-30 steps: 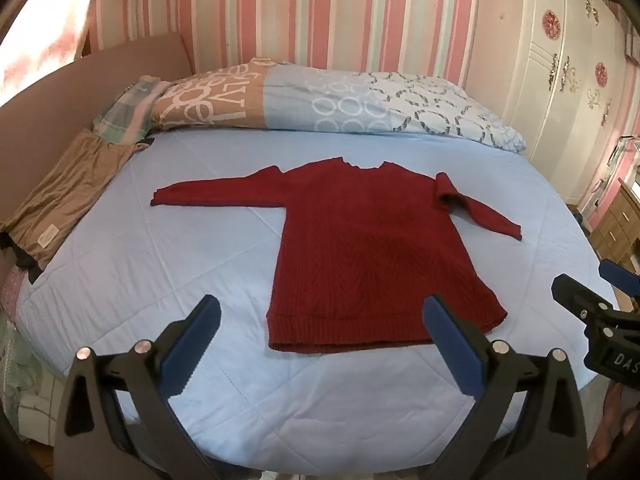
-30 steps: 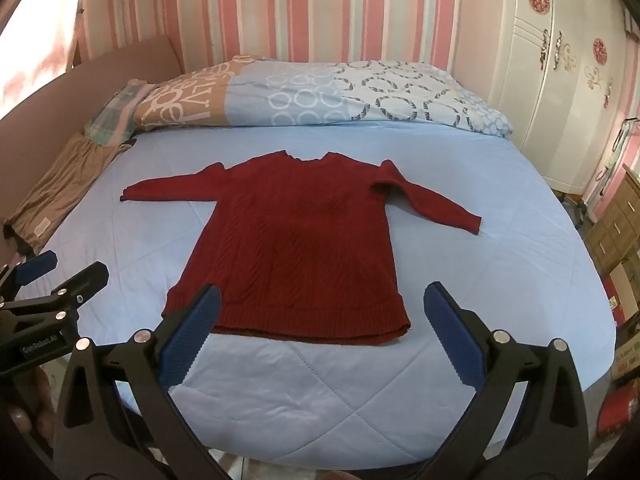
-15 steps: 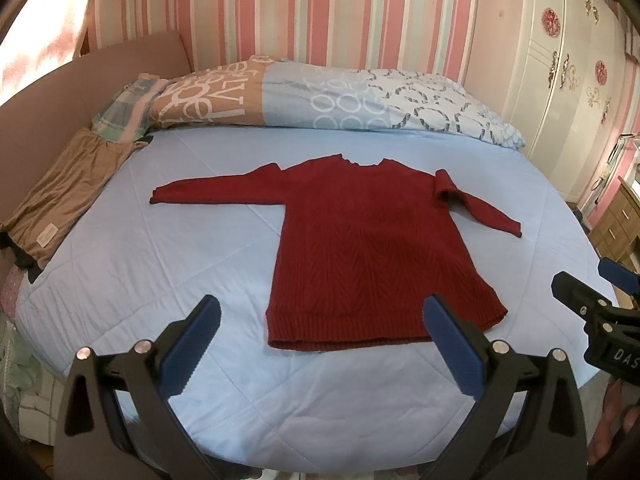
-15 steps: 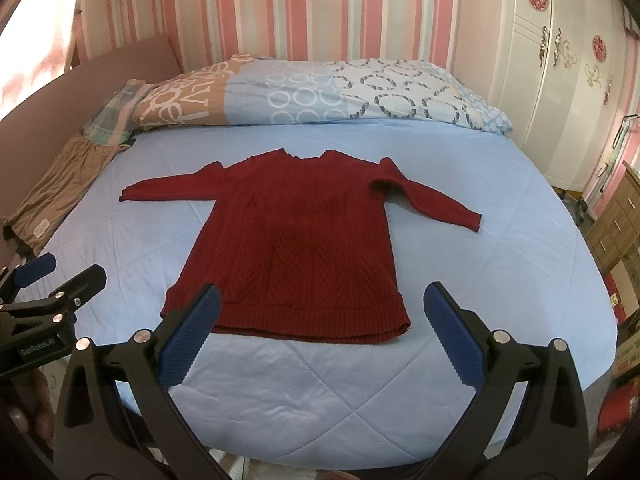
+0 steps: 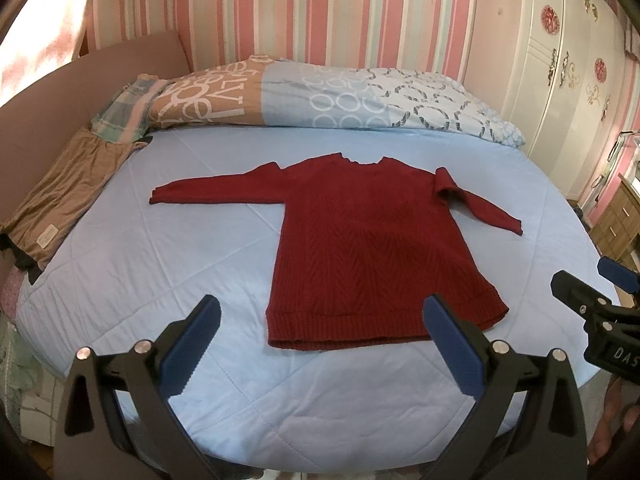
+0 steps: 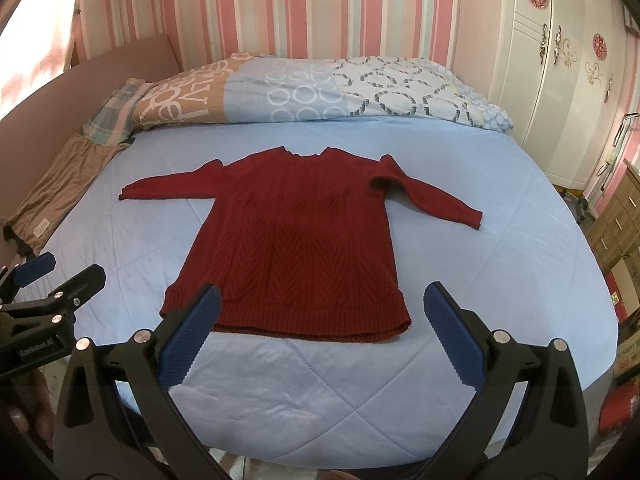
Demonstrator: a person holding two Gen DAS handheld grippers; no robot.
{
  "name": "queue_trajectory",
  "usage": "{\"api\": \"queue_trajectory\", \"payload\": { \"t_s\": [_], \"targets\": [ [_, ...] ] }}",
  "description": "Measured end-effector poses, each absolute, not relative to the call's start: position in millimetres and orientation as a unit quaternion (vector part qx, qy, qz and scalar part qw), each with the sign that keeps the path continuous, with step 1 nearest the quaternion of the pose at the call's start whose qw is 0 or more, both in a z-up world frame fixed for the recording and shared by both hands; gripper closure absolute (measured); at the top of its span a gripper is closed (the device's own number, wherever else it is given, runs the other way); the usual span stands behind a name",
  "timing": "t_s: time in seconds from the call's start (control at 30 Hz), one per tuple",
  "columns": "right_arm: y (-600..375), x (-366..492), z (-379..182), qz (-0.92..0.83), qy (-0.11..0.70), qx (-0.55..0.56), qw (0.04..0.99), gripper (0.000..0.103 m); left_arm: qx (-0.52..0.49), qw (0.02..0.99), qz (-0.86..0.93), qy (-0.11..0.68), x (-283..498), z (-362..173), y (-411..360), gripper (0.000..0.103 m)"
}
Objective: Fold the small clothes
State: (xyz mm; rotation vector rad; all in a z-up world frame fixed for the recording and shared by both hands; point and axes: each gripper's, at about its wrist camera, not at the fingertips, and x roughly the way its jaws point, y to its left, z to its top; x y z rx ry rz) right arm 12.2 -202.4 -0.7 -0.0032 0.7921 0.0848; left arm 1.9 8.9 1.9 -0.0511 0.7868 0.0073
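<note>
On the pale blue quilt (image 5: 132,272) a dark red knitted sweater (image 5: 368,248) is laid flat, neckline toward the patterned pillows (image 5: 340,96) and ribbed hem toward the two grippers, so that its long axis runs straight away from the fingers. Both sleeves are spread outward; the one on the right is bent downward at the shoulder. The left gripper (image 5: 320,344) is held above the near edge of the bed with its blue pads far apart and nothing between them, and only the hem's left part is framed between them. The right gripper (image 6: 320,332) is likewise held wide and empty, with the hem lying just beyond its fingers and nearly centred between them. Neither gripper touches the fabric. By this layout, the left sleeve falls to the left gripper and the bent right sleeve to the right one, so a first fold inward across the body appears to be the likely step. A brown garment (image 5: 60,196) is seen at the bed's far left.
</note>
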Motion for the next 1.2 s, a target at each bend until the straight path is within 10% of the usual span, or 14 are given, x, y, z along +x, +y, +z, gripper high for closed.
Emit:
{"api": "queue_trajectory", "payload": {
  "t_s": [1.2],
  "targets": [
    [-202,14,-17,0.036,0.397,-0.002,0.917,0.003,-0.020,0.921,0.004,0.390,-2,-15,7,0.002]
  ]
}}
